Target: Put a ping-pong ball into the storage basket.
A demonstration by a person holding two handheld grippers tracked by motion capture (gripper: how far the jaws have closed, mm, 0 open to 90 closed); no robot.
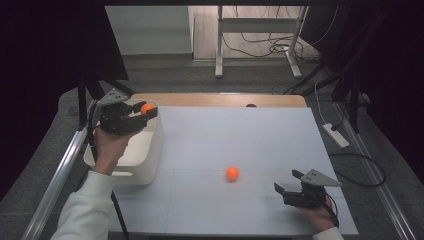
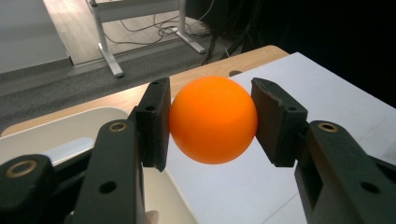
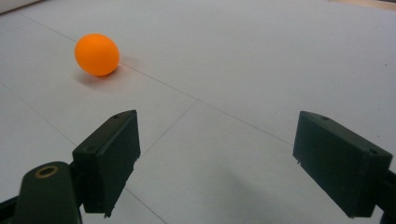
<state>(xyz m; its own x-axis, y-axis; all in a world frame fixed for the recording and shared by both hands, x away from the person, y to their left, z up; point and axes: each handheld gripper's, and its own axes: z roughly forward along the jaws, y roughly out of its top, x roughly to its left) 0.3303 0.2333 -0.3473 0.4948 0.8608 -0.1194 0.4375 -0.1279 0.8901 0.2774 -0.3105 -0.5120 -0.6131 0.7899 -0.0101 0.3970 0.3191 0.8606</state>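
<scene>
Step in hand, judged: dropping held ball (image 2: 213, 119) into white bin (image 1: 150, 150). Best centre it over bin opening, then part jaws gently. Left gripper (image 1: 144, 113) clamps this ball above bin's far rim. Right gripper (image 3: 231, 161) hovers wide apart, empty, near second ball (image 1: 232, 173) on table (image 1: 240, 135).

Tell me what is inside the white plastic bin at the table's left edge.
The white plastic bin shows bare pale floor. The left gripper holds an orange ball above its far rim, and that hand covers much of the inside.
</scene>
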